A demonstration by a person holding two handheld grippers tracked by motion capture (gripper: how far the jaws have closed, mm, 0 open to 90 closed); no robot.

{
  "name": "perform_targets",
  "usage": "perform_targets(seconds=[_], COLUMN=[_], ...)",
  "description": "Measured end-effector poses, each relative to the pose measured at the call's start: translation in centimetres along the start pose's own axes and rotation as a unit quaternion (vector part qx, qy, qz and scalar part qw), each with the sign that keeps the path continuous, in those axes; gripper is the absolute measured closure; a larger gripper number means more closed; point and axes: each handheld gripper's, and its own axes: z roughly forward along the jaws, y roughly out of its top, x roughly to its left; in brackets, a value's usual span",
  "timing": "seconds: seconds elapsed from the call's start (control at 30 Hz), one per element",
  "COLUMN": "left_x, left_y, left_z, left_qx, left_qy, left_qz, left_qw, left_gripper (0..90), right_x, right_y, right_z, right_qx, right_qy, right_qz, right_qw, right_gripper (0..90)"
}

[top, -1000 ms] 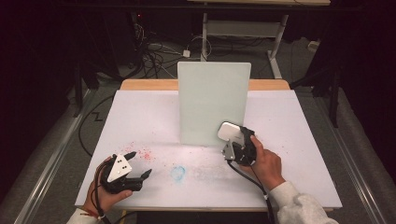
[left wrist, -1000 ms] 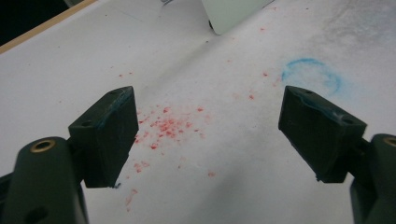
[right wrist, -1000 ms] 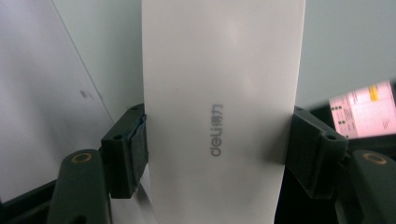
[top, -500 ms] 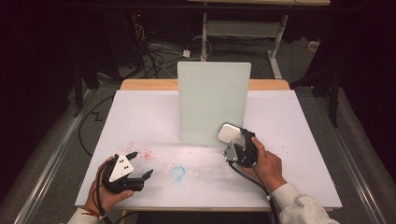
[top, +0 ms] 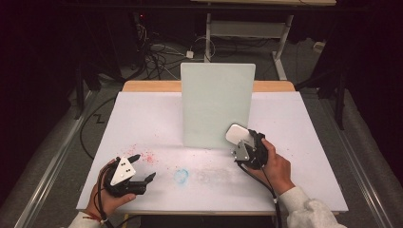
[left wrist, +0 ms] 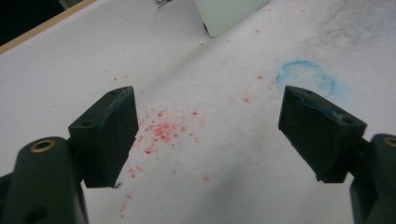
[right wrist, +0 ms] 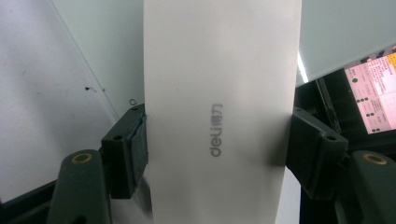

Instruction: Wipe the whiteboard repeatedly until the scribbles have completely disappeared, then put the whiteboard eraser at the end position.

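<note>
You hold the white flat plastic eraser (right wrist: 219,116).
Your right gripper (top: 240,142) pinches it against the upright pale board (top: 216,104); your left gripper (top: 142,167) is spread near the table's (top: 142,114) front edge.

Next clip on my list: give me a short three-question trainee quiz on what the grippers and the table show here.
1. True or false: the right gripper is shut on the white eraser.
2. Which colour is the ring-shaped smudge on the table? A red, B blue, C green.
3. Fill in: the left gripper has its jaws ____ over the red specks.

Key
1. True: the pads press both sides of the eraser, which carries a grey printed logo.
2. B: blue, on the table in front of the upright pale board.
3. Open: nothing lies between the jaws.
</note>
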Motion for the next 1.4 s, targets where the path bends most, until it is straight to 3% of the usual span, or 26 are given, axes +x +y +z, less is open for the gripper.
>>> perform_targets(seconds=[0.07, 0.1, 0.23, 0.4, 0.7, 1.1, 1.33, 1.4], left_x=[0.0, 0.1, 0.3, 0.4, 0.2, 0.2, -0.1, -0.1], left_y=[0.0, 0.0, 0.0, -0.1, -0.1, -0.1, 0.2, 0.2], left_z=[0.1, 0.1, 0.3, 0.4, 0.3, 0.3, 0.5, 0.4], left_qx=[0.0, 0.0, 0.0, 0.001, 0.001, 0.002, 0.006, 0.005], left_qy=[0.0, 0.0, -0.002, -0.005, -0.005, -0.005, -0.006, -0.006], left_qz=[0.0, -0.001, -0.003, -0.002, 0.0, -0.001, 0.007, 0.006], left_qw=[1.0, 1.0, 1.0, 1.0, 1.0, 1.0, 0.9999, 1.0], left_gripper=[19.3, 19.3, 19.3, 19.3, 19.3, 19.3, 19.3, 19.3], right_x=[-0.2, -0.7, -1.6, -2.6, -3.5, -4.6, -5.1, -5.4], right_y=[0.0, -0.1, -0.2, -0.3, -0.4, -0.9, -1.3, -1.3], right_z=[-0.1, -0.3, -0.7, -1.2, -1.8, -2.0, -2.6, -2.9], right_qx=[-0.002, -0.009, -0.022, -0.038, -0.06, -0.074, -0.084, -0.09], right_qy=[0.003, 0.014, 0.022, 0.035, 0.048, 0.066, 0.076, 0.083], right_qz=[0.006, 0.021, 0.047, 0.088, 0.109, 0.157, 0.171, 0.181], right_qw=[1.0, 0.9996, 0.9984, 0.9948, 0.9911, 0.9827, 0.9788, 0.9759], right_gripper=[31.0, 31.0, 31.0, 31.0, 31.0, 31.0, 31.0, 31.0])
